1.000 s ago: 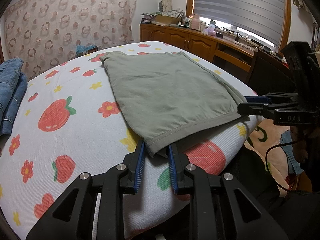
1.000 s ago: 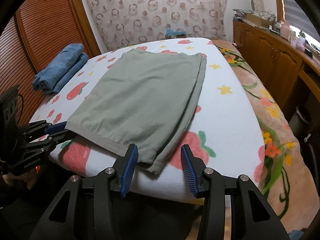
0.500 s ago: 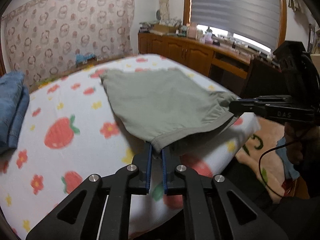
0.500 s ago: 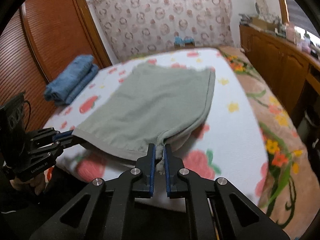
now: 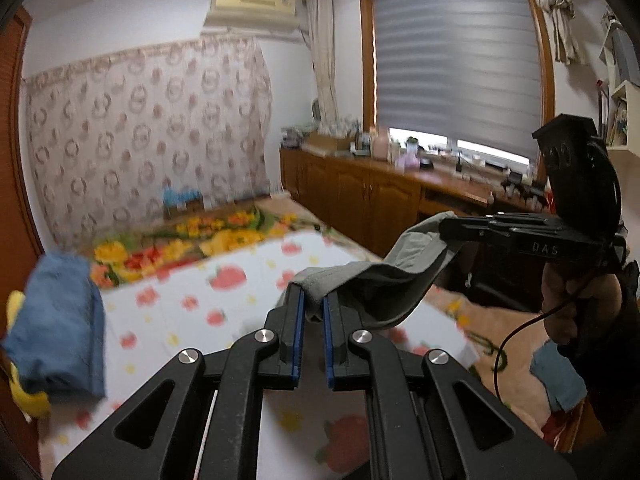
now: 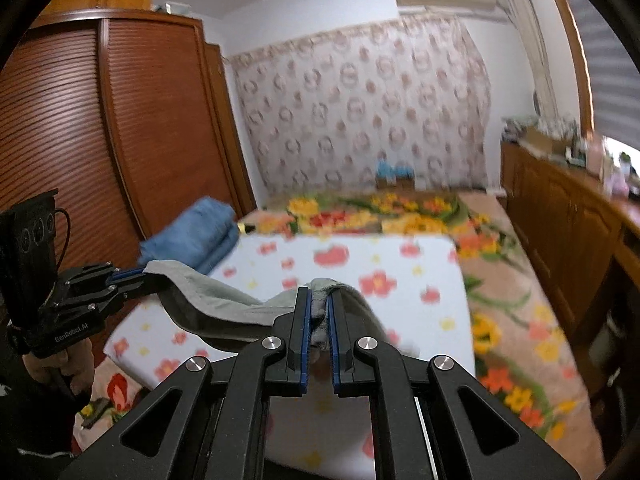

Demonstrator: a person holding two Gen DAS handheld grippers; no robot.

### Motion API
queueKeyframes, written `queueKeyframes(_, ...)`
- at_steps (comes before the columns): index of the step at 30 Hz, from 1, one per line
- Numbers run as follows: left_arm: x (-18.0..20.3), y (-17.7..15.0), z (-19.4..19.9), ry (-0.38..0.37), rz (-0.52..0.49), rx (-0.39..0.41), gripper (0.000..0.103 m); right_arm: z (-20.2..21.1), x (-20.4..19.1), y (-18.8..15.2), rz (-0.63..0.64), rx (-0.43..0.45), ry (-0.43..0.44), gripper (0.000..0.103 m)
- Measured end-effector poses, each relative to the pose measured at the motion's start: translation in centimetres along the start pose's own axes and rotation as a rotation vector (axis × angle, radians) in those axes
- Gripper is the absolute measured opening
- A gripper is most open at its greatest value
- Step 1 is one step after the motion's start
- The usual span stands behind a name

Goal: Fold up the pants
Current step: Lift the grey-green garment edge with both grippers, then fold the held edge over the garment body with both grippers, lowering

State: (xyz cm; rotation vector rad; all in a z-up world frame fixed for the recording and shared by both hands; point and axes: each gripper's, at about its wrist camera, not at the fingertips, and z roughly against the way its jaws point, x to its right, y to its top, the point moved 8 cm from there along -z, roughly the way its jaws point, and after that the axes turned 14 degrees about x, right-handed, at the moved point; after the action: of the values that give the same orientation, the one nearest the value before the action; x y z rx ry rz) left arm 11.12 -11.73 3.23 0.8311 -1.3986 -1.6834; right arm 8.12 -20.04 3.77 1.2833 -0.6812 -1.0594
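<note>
Because each black two-finger left gripper (image 5: 313, 307) and black two-finger right gripper (image 6: 318, 307) is pinching one corner of the soft grey-green cloth pants (image 5: 384, 280), the near edge is hanging up in the air between them. Both sets of blue-lined jaws are squeezing tight on the cloth, with only the fabric in the gap. I think they are holding the two corners like this so the edge is staying straight and can be laid over the far part to make a fold. The middle of the edge is sagging a little, so it could wrinkle if the pull is not even.

Below the pants, a white bed cover with red strawberries and flowers (image 6: 352, 264) is lying flat over a blanket with big orange and yellow flowers (image 6: 496, 280). From the right gripper's view, a pile of folded blue jeans (image 6: 192, 232) is sitting at about ten o'clock, near a tall brown slatted wooden wardrobe (image 6: 80, 140). A patterned curtain with ring shapes (image 6: 360, 120) is hanging at twelve o'clock. Low brown wooden cabinets (image 5: 360, 196) with small things on top are standing at about two o'clock under a window with grey blinds (image 5: 456, 64), and a cream air conditioner (image 5: 252, 12) is sitting high on the wall.
</note>
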Motion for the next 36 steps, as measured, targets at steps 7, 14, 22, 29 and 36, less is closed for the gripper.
queueKeyframes(7, -4.2, 3.7, -1.3, 0.101, -0.027, 0.036, 0.009, -1.0, -2.1, 3.8, 0.08, 0.062, 0.042, 0.007)
queueKeyframes(14, -10.6, 5.6, -6.6, 0.228, -0.051, 0.045, 0.009, -10.6, -0.9, 5.2, 0.125, 0.051, -0.011, 0.007)
queueKeyframes(22, -13.0, 5.1, -5.7, 0.303, -0.085, 0.053, 0.009, -15.1, -2.5, 5.9, 0.137, 0.054, 0.001, 0.007)
queueKeyframes(29, -12.6, -4.0, -4.2, 0.268, -0.035, -0.1, 0.009, -16.2, -2.8, -2.8, 0.114, -0.149, 0.054, 0.007)
queueKeyframes(36, -10.9, -9.4, -1.8, 0.245, 0.014, -0.182, 0.009, -15.9, -4.1, -7.5, 0.099, -0.261, 0.112, 0.007)
